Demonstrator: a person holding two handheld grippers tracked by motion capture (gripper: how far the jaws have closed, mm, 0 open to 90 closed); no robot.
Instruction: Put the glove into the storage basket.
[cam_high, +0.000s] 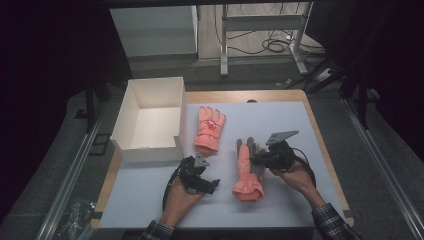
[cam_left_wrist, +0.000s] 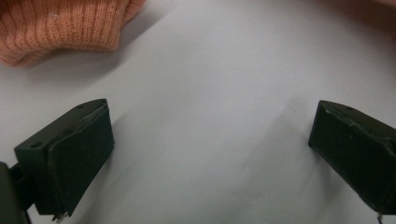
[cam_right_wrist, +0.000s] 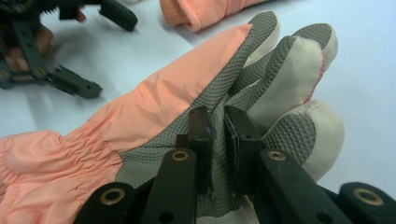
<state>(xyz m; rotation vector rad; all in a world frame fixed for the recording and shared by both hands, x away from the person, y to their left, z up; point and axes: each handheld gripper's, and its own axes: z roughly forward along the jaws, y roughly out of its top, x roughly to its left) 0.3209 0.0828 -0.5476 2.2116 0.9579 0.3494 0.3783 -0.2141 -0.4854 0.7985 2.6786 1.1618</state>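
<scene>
Tongs first: we log the right gripper (cam_right_wrist: 217, 126) clenched on the grey textured palm fabric of the near glove (cam_high: 247, 172), while the left gripper (cam_left_wrist: 210, 154) stands released, jaws wide apart over the bare white mat (cam_high: 280, 125). Near glove: salmon-orange shell, grey gridded palm, cream fingertip patches, gathered wrist and ribbed cuff, lying palm-up at the mat's centre front between our two hands. Second glove (cam_high: 209, 129): matching orange with a red patch on its back, lying farther off, just beside the open white box (cam_high: 150, 117) at the mat's left.
</scene>
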